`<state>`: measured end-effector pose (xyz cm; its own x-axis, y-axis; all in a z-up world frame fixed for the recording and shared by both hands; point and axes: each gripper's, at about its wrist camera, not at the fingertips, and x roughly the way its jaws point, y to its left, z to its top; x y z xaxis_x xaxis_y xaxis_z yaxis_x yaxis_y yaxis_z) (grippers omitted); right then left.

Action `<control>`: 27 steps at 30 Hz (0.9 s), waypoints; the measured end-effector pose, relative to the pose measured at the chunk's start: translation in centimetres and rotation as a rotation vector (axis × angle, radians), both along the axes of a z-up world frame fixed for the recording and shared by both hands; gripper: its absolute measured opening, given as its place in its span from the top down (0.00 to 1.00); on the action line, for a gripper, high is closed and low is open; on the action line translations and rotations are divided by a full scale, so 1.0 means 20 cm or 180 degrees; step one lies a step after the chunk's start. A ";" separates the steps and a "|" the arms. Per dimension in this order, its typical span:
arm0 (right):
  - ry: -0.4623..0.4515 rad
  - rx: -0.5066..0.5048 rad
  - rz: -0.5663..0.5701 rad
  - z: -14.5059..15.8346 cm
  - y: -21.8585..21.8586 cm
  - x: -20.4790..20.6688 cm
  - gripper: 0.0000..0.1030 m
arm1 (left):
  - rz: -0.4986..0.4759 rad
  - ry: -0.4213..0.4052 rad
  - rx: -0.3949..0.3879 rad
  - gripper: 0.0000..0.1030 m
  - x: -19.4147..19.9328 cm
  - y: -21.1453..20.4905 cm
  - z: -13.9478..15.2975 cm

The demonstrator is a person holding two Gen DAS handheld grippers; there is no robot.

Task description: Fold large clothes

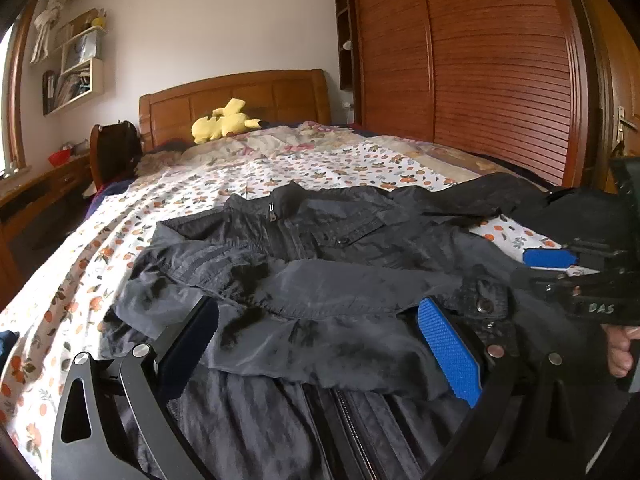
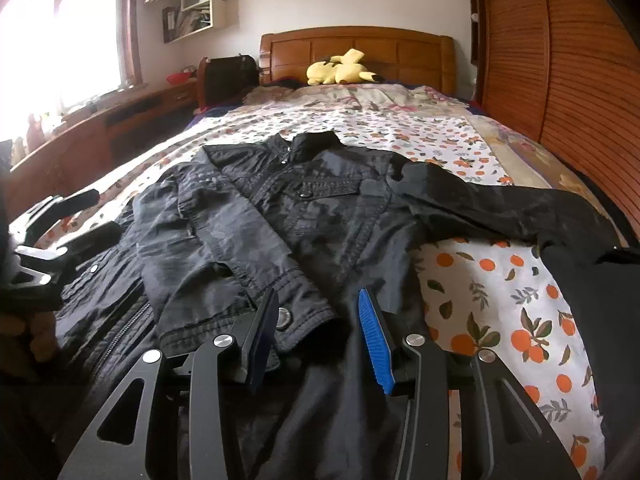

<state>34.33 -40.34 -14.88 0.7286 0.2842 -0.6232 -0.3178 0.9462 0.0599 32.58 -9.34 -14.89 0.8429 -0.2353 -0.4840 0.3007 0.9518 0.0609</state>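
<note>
Lying spread on the orange-print bedsheet (image 2: pixel 500 280) is a black jacket (image 2: pixel 280 216), collar toward the headboard, one sleeve folded across its front. Left gripper (image 1: pixel 320 328): fingers set wide, the folded sleeve's fabric between them, not pinched. Right gripper (image 2: pixel 320 332): fingers moderately apart, the snap-buttoned cuff (image 2: pixel 286 318) between them, unpressed. Shown only by the right wrist view: a bright window (image 2: pixel 60 40). Shown only by the left wrist view: a door handle (image 1: pixel 622 122) beside the louvred wardrobe (image 1: pixel 480 60).
</note>
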 end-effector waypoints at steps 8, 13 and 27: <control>-0.0017 0.0002 -0.0039 -0.02 -0.03 0.00 0.58 | 0.0012 0.0092 -0.0133 0.02 0.03 0.04 -0.12; -0.0080 -0.0005 -0.0111 0.00 -0.06 -0.02 0.44 | 0.0027 -0.0020 -0.0131 0.02 0.00 0.04 -0.12; -0.0239 -0.0315 -0.0666 0.19 -0.32 0.27 0.23 | 0.0019 -0.0312 -0.0202 0.02 -0.09 0.06 -0.07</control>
<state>39.67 -46.74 -11.16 0.8106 0.0625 -0.5823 -0.1144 0.9920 -0.0529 30.71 -8.12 -16.35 0.8870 -0.2576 -0.3833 0.2904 0.9565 0.0293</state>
